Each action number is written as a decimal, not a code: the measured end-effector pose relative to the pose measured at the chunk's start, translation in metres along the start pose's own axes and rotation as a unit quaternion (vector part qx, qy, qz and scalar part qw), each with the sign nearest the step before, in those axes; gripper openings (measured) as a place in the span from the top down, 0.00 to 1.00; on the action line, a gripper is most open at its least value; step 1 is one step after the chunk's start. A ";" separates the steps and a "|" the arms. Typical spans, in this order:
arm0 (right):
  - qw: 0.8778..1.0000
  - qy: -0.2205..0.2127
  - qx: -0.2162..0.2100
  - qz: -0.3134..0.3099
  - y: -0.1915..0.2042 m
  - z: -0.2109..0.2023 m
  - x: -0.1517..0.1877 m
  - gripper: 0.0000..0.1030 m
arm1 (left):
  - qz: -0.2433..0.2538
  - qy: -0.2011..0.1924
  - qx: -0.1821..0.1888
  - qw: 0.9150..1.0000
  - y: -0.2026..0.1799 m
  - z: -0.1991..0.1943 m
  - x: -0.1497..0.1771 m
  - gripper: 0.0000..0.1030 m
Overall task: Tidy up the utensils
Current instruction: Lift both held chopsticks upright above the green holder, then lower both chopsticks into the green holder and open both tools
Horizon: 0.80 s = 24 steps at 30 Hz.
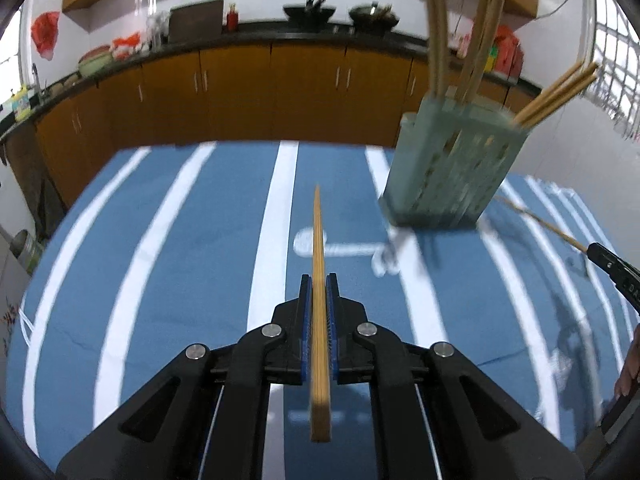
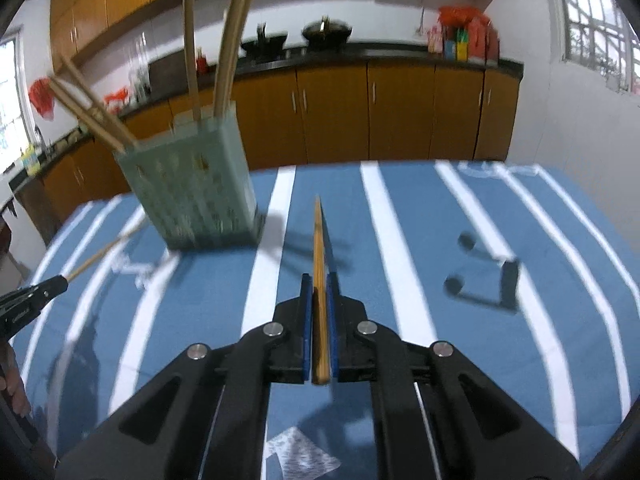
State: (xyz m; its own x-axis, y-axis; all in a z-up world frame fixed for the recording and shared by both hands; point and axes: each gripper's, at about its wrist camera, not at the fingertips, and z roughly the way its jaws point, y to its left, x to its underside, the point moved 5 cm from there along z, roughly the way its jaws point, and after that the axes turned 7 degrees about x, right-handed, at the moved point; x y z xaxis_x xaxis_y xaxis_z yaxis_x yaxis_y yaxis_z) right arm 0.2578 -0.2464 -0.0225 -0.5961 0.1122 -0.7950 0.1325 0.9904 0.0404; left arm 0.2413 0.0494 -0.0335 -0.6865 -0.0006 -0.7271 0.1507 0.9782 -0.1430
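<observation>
While each gripper, left gripper (image 1: 319, 280) and right gripper (image 2: 319, 280), pinches one chopstick (image 1: 319, 272) (image 2: 320, 264) pointing lengthwise away from its camera, holder (image 1: 448, 168) keeps roughly seven more.

Holder (image 1: 452, 168) stands upright on the tablecloth (image 1: 180, 280), ahead-right of the left gripper (image 1: 319, 284) and ahead-left of the right gripper (image 2: 319, 284); several chopsticks (image 1: 436, 28) stand or lean in it. Each gripper has one chopstick lengthwise between its pads, tip forward (left chopstick (image 1: 319, 264), right chopstick (image 2: 319, 240)). Behind the table runs a counter (image 1: 280, 36) with woks on it, probably.
</observation>
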 end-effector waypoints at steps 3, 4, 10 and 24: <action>0.999 -0.031 -0.002 0.008 -0.005 -0.018 -0.017 0.92 | -0.004 -0.029 0.013 0.999 -0.002 -0.020 -0.016 0.93; 0.999 -0.039 -0.003 0.010 -0.007 -0.023 -0.022 0.92 | -0.006 -0.038 0.018 0.999 -0.003 -0.027 -0.021 0.93; 0.997 -0.068 -0.010 0.023 -0.013 -0.041 -0.042 0.92 | -0.011 -0.076 0.039 0.996 -0.006 -0.051 -0.044 0.93; 0.993 -0.099 -0.055 0.030 -0.013 -0.080 -0.081 0.92 | 0.016 -0.104 0.068 0.992 -0.024 -0.079 -0.069 0.93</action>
State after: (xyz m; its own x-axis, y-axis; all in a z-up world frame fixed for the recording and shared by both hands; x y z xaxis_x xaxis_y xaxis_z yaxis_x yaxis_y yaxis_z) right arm 0.2412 -0.2616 0.0895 -0.4203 0.1644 -0.8924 0.0702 0.9864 0.1486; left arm 0.2287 0.0423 0.0734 -0.5196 -0.0275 -0.8540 0.2742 0.9413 -0.1971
